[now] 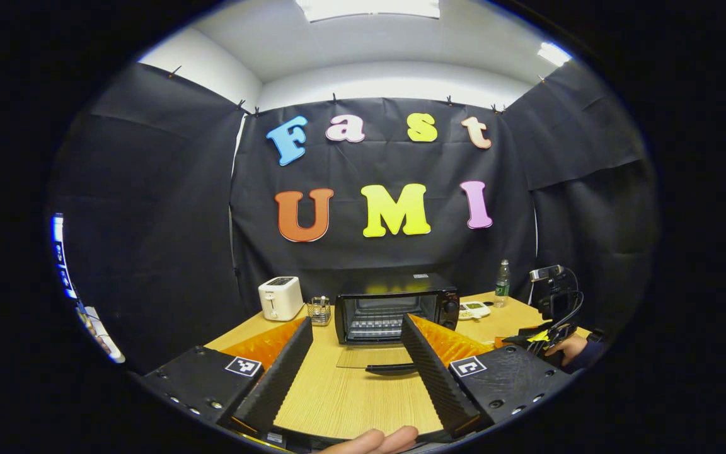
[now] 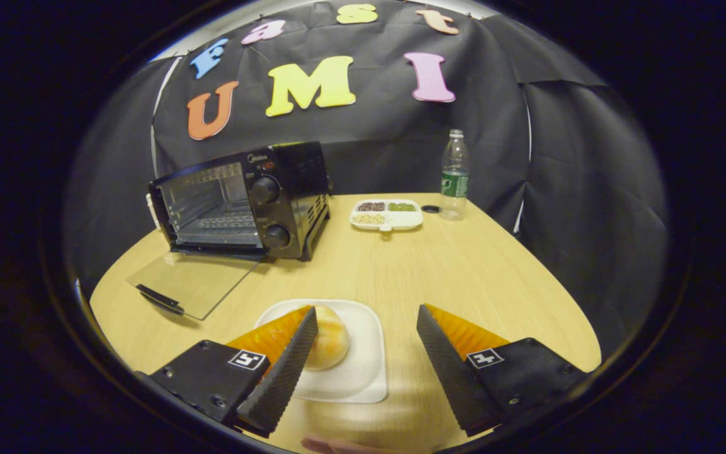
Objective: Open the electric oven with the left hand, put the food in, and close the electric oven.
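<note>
Tabletop oven point(image 2: 240, 205), door point(image 2: 193, 282) flat open

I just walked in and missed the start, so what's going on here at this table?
A person is working with two handheld grippers at a wooden table. The electric oven stands with its glass door folded flat onto the table. The left gripper hangs open in front of it, holding nothing. The right gripper is open over a white plate with a bread roll on it, not yet gripped. The food is not in the oven yet.
</note>
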The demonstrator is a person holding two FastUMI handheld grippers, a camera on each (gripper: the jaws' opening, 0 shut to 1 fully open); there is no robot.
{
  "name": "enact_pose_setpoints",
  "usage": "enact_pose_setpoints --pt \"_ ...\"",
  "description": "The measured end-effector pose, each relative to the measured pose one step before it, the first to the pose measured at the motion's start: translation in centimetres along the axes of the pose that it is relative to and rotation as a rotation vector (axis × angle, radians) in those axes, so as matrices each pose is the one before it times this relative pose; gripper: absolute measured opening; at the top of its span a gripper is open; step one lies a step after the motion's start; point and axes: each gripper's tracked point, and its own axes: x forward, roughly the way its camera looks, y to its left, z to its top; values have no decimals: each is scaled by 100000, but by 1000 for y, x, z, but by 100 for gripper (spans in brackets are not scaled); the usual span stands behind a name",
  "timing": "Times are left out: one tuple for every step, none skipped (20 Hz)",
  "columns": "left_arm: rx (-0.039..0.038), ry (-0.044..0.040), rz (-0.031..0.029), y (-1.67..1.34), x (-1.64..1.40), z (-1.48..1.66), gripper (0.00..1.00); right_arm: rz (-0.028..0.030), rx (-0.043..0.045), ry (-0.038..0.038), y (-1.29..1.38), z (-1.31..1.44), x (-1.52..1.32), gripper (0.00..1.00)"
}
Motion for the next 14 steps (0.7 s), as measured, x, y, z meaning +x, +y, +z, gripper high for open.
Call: enact_pose_setpoints --pt "532 689 91 0 -111 -135 93 1050 920 76 192 136 345 98" --pt "337 280 -270 -35 -111 -40 93 373 234 74 54 165 63 96" --pt "228 -84 -411 -111 12 7 93 -403 -144 565 -25 27 47 96" --pt "129 -23 -20 -340 74 -60 93 -436 -35 191 39 96 171 96" --pt "-143 206 -143 -151 44 -145 94 -189 119 841 58 -105 186 96" --pt "-310 22 -401 -49 223 -121 95 394 197 869 110 -93 96 96" --pt "-299 199 95 94 120 -82 95 35 61 90 39 17 -51 96" --pt "-226 586 509 275 177 -195 95 -70 -148 -364 10 71 -170 96" --pt "-267 401 504 239 141 -208 95 105 -183 -560 -8 18 -103 96" --pt "-458 896 428 257 133 -328 95 259 208 -333 -36 78 50 96" --pt "-878 793 171 119 -51 -367 95 404 605 -550 43 83 -33 96" --pt "-1038 598 -113 -27 51 -244 100 535 309 -514 30 -26 -72 96" --pt "-1006 636 -8 28 45 -129 100 822 -97 -831 38 117 -36 96" --pt "-715 667 38 -1 95 -135 95 528 -105 -311 -22 -164 -135 96"
